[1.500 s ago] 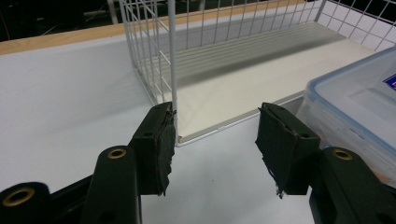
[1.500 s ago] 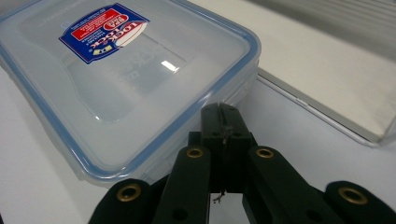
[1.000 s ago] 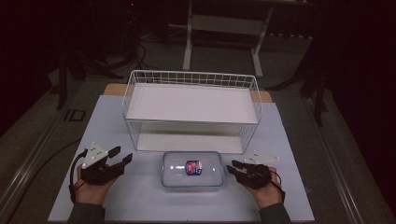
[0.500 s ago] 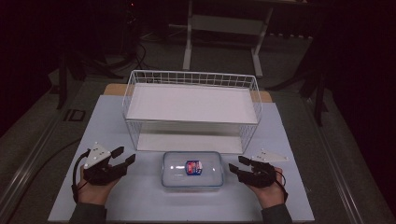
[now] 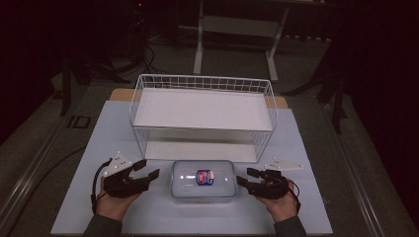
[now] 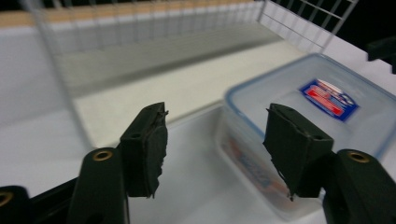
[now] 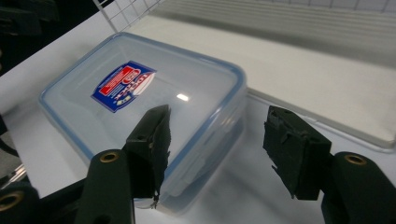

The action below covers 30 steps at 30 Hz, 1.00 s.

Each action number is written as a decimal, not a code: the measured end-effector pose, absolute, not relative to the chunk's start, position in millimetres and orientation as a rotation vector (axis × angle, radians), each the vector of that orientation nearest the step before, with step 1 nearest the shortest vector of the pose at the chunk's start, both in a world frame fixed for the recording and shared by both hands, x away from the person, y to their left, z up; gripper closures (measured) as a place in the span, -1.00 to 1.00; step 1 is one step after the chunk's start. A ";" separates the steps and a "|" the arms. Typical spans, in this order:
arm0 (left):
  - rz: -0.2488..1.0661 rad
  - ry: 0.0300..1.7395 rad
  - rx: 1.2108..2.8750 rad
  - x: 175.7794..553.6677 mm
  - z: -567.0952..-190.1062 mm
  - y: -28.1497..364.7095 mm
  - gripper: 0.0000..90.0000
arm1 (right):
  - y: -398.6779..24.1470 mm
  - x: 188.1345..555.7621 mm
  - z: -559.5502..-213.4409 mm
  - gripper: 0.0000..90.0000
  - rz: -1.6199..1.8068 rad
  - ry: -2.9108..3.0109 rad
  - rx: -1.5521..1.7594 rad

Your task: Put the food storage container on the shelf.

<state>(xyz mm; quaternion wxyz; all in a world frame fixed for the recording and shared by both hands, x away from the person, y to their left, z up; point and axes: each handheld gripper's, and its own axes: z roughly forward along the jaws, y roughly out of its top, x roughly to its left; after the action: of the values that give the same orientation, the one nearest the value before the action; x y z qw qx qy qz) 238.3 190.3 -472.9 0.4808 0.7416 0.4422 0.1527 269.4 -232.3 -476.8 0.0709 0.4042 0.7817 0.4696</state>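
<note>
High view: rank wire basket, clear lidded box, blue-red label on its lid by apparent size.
1. Wire basket, by far the largest, though it stands farther from the camera.
2. Clear lidded box, in front of the basket.
3. Blue-red label, a small patch on the lid.

One clear lidded container (image 5: pixel 203 179) with one blue-and-red label (image 5: pixel 204 177), one white wire basket (image 5: pixel 202 116), two black grippers — left gripper (image 5: pixel 146 170), right gripper (image 5: pixel 247 177) — one pale desk (image 5: pixel 79 187), behind it what seems one metal stand (image 5: pixel 236 34) — too dark to be sure
</note>
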 end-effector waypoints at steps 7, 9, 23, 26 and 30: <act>0.240 1.092 1.817 243.9 -480.4 168.1 -0.34 | -223.9 271.5 -482.8 -0.24 1.405 2.402 1.251; 0.191 1.092 1.831 246.3 -484.5 162.7 -0.34 | -221.1 273.1 -485.5 -0.28 1.394 2.420 1.263; 0.032 1.151 1.863 257.3 -501.8 152.3 -0.39 | -217.3 284.7 -502.3 -0.48 1.469 2.502 1.426; 0.006 1.164 1.845 258.6 -503.0 152.9 -0.39 | -215.4 285.2 -504.0 -0.49 1.488 2.522 1.437; -0.052 1.166 1.830 260.9 -505.7 153.0 -0.39 | -214.1 286.4 -506.6 -0.50 1.513 2.536 1.463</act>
<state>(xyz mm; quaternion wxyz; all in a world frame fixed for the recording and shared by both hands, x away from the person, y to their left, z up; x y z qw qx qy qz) 260.9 153.0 -505.7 0.4668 0.7456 0.4751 -0.0214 286.4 -214.1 -506.6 -0.0768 0.4428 0.7672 0.4577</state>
